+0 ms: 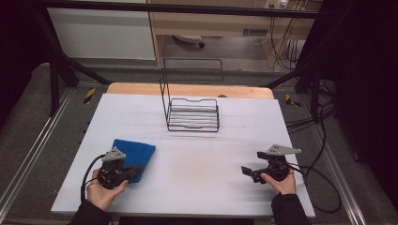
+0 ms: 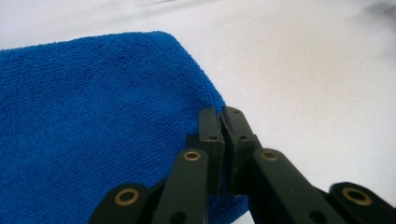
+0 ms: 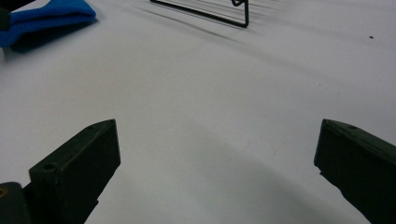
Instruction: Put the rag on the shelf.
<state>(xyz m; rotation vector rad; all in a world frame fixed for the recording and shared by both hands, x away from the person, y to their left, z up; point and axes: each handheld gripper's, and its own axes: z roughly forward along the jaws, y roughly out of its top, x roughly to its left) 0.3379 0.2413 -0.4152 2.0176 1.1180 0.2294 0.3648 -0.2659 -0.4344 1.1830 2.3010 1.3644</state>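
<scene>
Left tool (image 2: 223,122) is clenched on the near right edge of the blue cloth (image 2: 93,126): in the left gripper view its two black jaws stand pressed together with a sliver of terry pinched between the tips, right at the cloth's border where the fabric meets the white tabletop (image 2: 317,70). Gripping at the edge rather than in the middle looks deliberate, since a corner or hem gives a thin fold that narrow jaws can hold, and from there the cloth could be lifted, dragged or unfolded. From the high view the cloth (image 1: 135,153) lies folded and flat at the near left of the tabletop (image 1: 197,140), well apart from the black wire rack (image 1: 193,114) that stands toward the far middle with its tall back frame upright. The left hand (image 1: 104,190) comes in from the bottom edge, low over the surface, wrist angled so the tool points to the right and slightly away, level with the tabletop. Right tool (image 1: 248,170) is released, its jaws standing wide apart with nothing but bare tabletop between them in the right gripper view; it rests near the right front, held by the right hand (image 1: 280,182) and aimed left toward the middle, seemingly waiting. That idle, open stance suggests it is kept ready to take a second edge of the cloth.
</scene>
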